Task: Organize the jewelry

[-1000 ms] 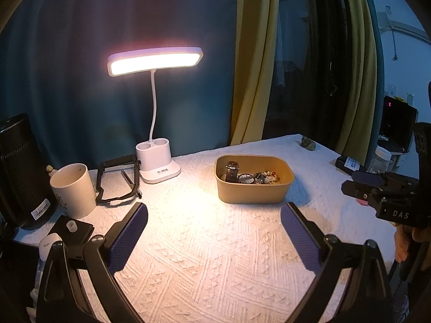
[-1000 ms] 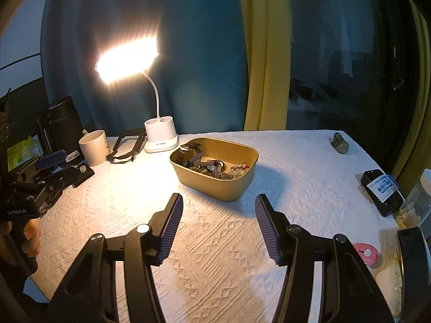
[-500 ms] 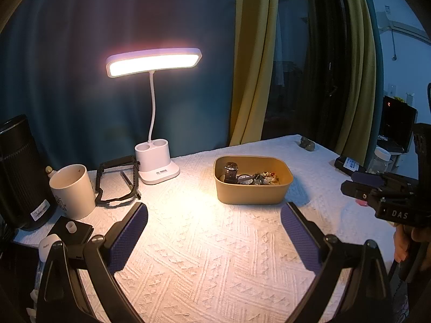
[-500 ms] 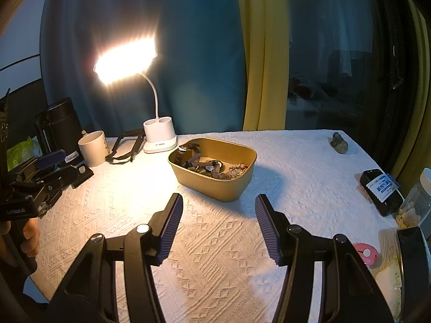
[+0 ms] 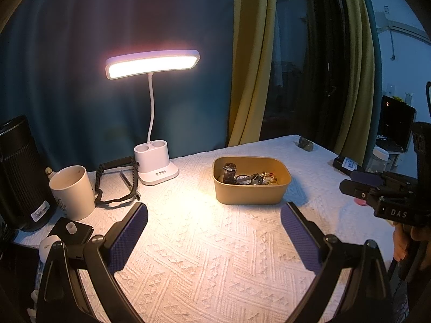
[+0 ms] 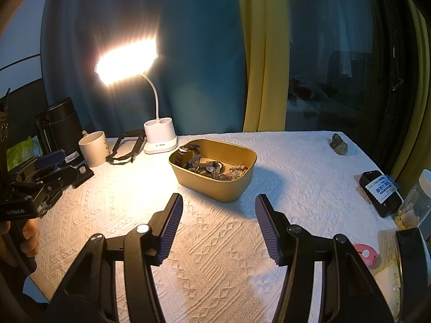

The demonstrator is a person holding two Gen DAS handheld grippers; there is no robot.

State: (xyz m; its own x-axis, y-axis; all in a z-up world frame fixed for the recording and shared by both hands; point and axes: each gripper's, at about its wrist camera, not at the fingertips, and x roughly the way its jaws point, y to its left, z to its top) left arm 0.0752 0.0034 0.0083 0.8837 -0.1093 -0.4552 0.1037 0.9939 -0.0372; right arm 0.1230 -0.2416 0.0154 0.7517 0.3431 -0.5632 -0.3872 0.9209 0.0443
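Observation:
A tan rectangular bin [image 5: 252,192] stands mid-table on a white textured cloth, holding a pile of jewelry [image 5: 249,178]: watches, straps and beaded pieces. It also shows in the right wrist view [image 6: 215,185], with the jewelry [image 6: 212,165] inside. My left gripper [image 5: 214,224] is open and empty, above the cloth in front of the bin. My right gripper [image 6: 218,222] is open and empty, also short of the bin. Each gripper shows at the edge of the other's view.
A lit white desk lamp [image 5: 155,165] stands behind the bin, with a cream mug [image 5: 72,192], black strap [image 5: 115,180] and dark cylinder [image 5: 18,172] to its left. At right are a black box [image 6: 379,192], a jar [image 6: 416,202], a pink item [image 6: 365,253] and a small stone [image 6: 338,144].
Both grippers have drifted very slightly; the bin sits marginally further left in both views. Both stay open and empty.

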